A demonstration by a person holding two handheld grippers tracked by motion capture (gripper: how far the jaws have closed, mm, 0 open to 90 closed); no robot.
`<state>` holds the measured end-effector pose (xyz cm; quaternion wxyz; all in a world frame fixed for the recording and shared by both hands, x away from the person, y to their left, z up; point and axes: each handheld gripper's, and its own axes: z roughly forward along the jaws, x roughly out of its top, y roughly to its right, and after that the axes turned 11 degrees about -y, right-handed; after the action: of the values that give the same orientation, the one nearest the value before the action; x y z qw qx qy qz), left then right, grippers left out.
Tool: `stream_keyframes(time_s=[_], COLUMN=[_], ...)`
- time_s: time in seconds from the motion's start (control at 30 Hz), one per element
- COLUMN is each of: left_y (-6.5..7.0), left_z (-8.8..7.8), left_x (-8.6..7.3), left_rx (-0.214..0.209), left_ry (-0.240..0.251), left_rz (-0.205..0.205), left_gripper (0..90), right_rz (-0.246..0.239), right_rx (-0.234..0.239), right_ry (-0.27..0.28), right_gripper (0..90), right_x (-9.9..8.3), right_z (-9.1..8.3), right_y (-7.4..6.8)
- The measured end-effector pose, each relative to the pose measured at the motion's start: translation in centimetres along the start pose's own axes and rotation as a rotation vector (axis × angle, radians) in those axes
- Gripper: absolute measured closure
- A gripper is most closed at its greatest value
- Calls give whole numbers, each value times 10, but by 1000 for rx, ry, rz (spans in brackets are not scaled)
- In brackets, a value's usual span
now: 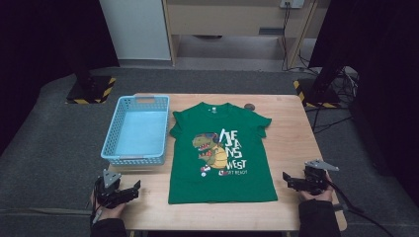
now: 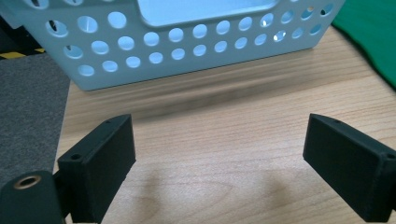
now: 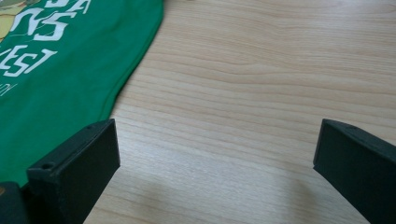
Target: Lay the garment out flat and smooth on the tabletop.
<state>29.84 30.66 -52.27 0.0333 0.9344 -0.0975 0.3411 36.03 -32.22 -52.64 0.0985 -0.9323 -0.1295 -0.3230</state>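
My left gripper (image 2: 219, 154) gapes before the basket (image 2: 187, 51) (bare inside); my right gripper (image 3: 215, 163), spread wide, flanks the shirt (image 3: 60, 70).

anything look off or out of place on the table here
Nothing much stands out. The green shirt lies flat and face up, the blue basket sits upright beside it, and both grippers rest open at the near corners. One small dark object lies by the far edge; too small to identify.

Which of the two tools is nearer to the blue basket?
The left tool: it sits just below the blue basket, near the table's left corner. The right tool lies beyond the green T-shirt.
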Motion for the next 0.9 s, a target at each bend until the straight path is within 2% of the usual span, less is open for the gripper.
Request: stream_keyframes(time_s=[0.27,0.9], left_y=[-7,-18], left_z=[-3,-2], left_x=[-3,-8], left_rx=[10,17], left_ry=[8,-8], left_rz=[-15,-14], left_gripper=[86,87], right_rz=[24,17], right_rx=[-5,-1], right_ry=[4,-23], right_gripper=[4,4], right_x=[-3,-8], right_z=[-2,0], right_y=[10,24])
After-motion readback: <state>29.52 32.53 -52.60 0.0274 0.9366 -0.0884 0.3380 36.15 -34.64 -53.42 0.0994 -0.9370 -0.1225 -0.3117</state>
